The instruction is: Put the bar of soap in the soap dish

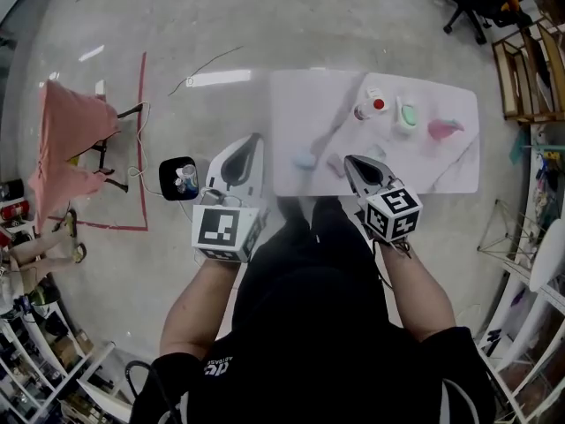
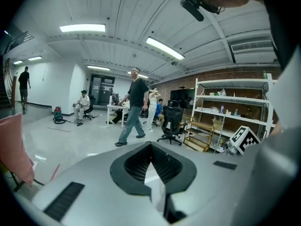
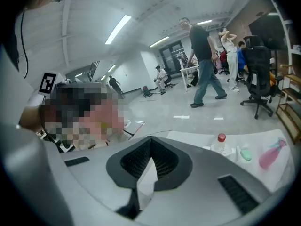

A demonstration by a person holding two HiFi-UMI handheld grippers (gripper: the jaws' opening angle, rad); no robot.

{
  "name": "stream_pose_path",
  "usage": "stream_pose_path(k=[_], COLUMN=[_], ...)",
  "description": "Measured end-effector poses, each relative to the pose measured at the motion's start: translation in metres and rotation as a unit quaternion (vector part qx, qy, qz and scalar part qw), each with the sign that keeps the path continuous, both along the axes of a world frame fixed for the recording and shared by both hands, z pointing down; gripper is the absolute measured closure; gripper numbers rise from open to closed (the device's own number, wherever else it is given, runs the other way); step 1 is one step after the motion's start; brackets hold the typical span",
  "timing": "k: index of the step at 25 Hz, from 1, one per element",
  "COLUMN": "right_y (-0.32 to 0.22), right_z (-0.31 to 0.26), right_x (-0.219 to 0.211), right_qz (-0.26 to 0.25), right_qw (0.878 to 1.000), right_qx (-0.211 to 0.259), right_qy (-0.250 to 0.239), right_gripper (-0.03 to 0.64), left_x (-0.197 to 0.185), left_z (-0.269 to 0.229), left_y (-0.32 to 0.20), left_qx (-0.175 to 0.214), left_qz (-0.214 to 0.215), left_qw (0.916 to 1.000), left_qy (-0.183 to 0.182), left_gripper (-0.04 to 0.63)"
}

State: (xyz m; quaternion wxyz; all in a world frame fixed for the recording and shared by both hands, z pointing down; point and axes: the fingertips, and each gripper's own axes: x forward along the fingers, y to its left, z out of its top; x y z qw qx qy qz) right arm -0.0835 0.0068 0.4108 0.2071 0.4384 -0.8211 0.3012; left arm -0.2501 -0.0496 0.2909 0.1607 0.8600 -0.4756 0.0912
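A red-capped bottle stands near the far edge of the white table. A pink spray bottle sits toward the table's right edge. A pink cloth hangs over a rack on the floor, well beyond the table's left edge.

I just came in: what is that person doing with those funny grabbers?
A person stands at a white table, holding a gripper in each hand. Both the left gripper and the right gripper are shut and empty. The red-capped bottle and other bits on the table are untouched.
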Motion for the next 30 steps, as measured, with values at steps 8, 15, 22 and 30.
stream_pose_path(k=[8, 15, 22, 30], right_y=[0.0, -0.003, -0.002, 0.012], right_z=[0.073, 0.132, 0.2, 0.281], right_x=[0.007, 0.013, 0.011, 0.025], right_qz=[-0.02, -0.011, -0.006, -0.022], right_qw=[0.998, 0.996, 0.994, 0.986], right_qx=[-0.047, -0.072, -0.1, -0.139], right_qy=[0.04, 0.042, 0.043, 0.088], right_gripper=[0.603, 0.603, 0.603, 0.603], left_x=[0.007, 0.01, 0.011, 0.032], left_z=[0.062, 0.101, 0.137, 0.197], left_y=[-0.012, -0.012, -0.009, 0.006], left_qx=[-0.024, -0.052, -0.067, -0.105], left_qz=[0.001, 0.005, 0.021, 0.039], left_qw=[0.9997, 0.9986, 0.9975, 0.9937], left_qy=[-0.002, -0.002, -0.006, 0.001], left_gripper=[0.586, 0.587, 0.586, 0.586])
